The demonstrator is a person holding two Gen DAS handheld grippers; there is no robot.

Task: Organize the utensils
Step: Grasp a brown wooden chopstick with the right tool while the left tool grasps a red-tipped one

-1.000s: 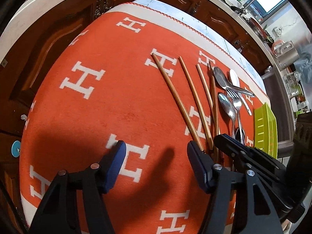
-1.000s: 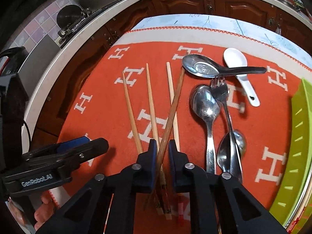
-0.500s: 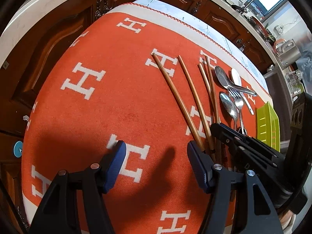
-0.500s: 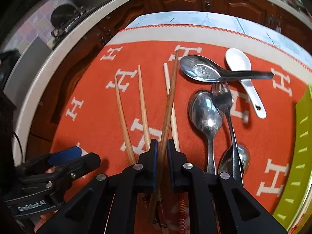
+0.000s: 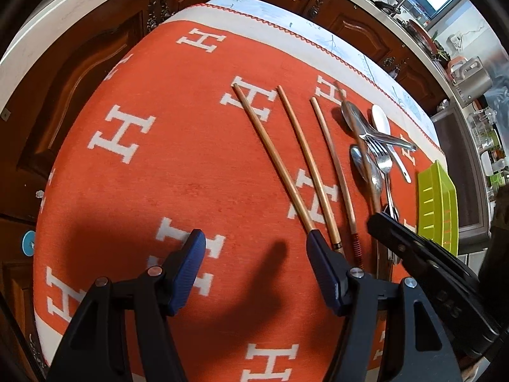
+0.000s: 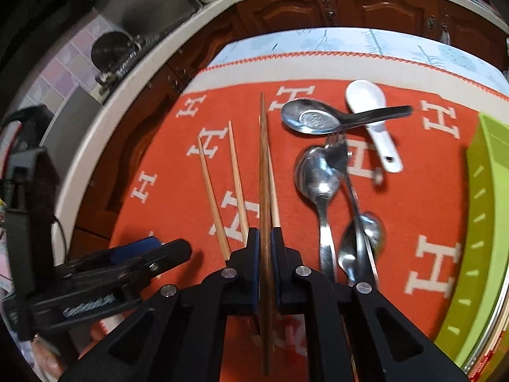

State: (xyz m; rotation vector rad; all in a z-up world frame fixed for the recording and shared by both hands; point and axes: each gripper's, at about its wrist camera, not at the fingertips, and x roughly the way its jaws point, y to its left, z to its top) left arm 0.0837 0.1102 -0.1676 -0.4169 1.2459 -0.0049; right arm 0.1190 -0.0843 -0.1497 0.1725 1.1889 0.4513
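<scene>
Two grippers are working over the orange cloth. Nearest, the right gripper is pinching a dark wooden chopstick, and its fingers have just been closing on it. The left gripper is hanging spread wide, holding nothing. Farther off, three pale chopsticks are lying beside the metal spoons, fork and white spoon.

Right clamped, left standing open

My right gripper tilts steeply down, jaws nipped tight on a dark chopstick (they have just been closing further). My left gripper hangs beside it, jaws wide with nothing between them. Low in the blurred right view, possibly a bare hand.
</scene>
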